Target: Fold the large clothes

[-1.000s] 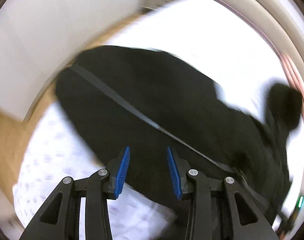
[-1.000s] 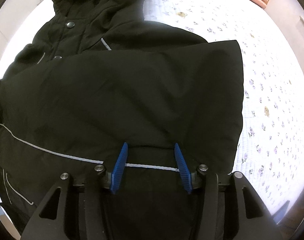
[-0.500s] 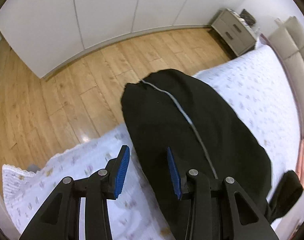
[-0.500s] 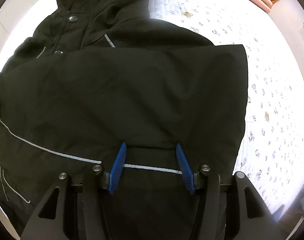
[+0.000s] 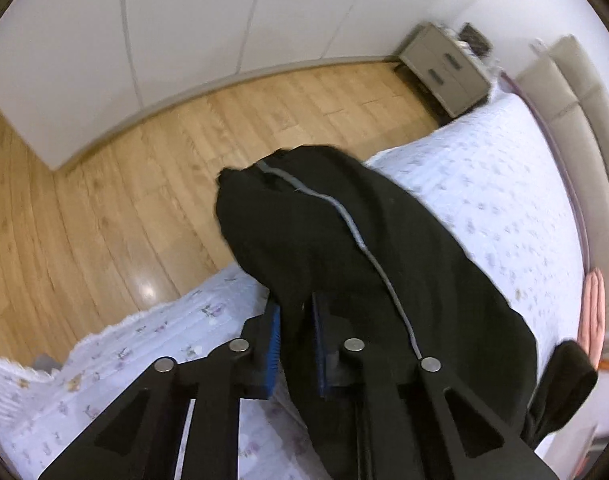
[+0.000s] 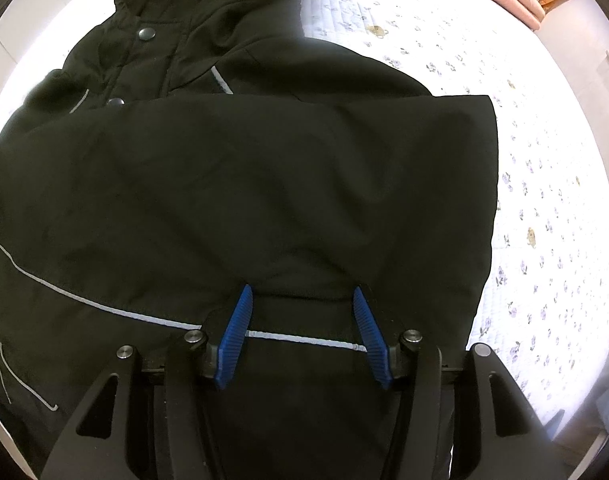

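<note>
While the black jacket (image 6: 264, 184) lies spread on the white flowered bedspread (image 6: 544, 200), the left gripper (image 5: 296, 320) is closing its jaws on a fold of the sleeve (image 5: 344, 248), and the black cloth sits pinched between the two blue pads (image 5: 273, 344). This sleeve hangs with its cuff past the edge of the bed, above the wooden floor (image 5: 104, 220), and a thin grey reflective stripe (image 5: 356, 236) runs along it. The right gripper (image 6: 302, 332) stands over the lower part of the jacket with its jaws apart; its blue pads are at both sides of a small flap of the fabric, and I cannot tell if they touch it. The other sleeve is folded across the chest, below the snap buttons (image 6: 146, 33) and the hood. A grey nightstand (image 5: 444, 68) stands beside the bed.
</note>
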Demonstrator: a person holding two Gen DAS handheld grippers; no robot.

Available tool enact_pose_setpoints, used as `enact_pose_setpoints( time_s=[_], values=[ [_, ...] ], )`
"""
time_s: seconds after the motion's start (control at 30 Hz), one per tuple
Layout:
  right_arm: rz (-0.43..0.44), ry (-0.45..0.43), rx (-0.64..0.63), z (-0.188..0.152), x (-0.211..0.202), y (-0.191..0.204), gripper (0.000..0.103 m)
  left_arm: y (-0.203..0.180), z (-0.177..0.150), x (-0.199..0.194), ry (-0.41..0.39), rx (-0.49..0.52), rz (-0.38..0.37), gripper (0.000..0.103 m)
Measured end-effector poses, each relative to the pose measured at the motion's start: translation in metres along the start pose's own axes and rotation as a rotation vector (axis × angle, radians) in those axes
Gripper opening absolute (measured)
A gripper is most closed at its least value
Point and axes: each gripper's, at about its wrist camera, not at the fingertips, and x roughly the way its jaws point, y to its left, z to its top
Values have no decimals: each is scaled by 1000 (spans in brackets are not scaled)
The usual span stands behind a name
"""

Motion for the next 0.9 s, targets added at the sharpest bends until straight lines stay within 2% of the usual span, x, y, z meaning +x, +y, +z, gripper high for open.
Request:
enact_pose_setpoints(
  time_s=[0.2, 0.33, 0.43, 0.67, 0.77, 0.9],
  values=[
    [3, 6, 3, 0, 2, -1, 57, -51, -31, -78, -136, 203, -42, 12],
    [9, 12, 3, 1, 2, -1, 57, -103, -73, -127, -218, 390, -64, 10],
    [18, 16, 7, 2, 4, -5, 57, -141, -111, -147, -258, 525, -68, 7],
    [52, -3, 17, -1, 5, -16, 58, -215, -218, -165, -286, 838, -94, 1],
    [78, -21, 14, -6, 2, -23, 59, -245, -278, -169, -275, 982, -105, 1],
    [167, -29, 38, -16, -12, -40, 59, -267, -342, -165, -211, 1107, -142, 1]
  ],
)
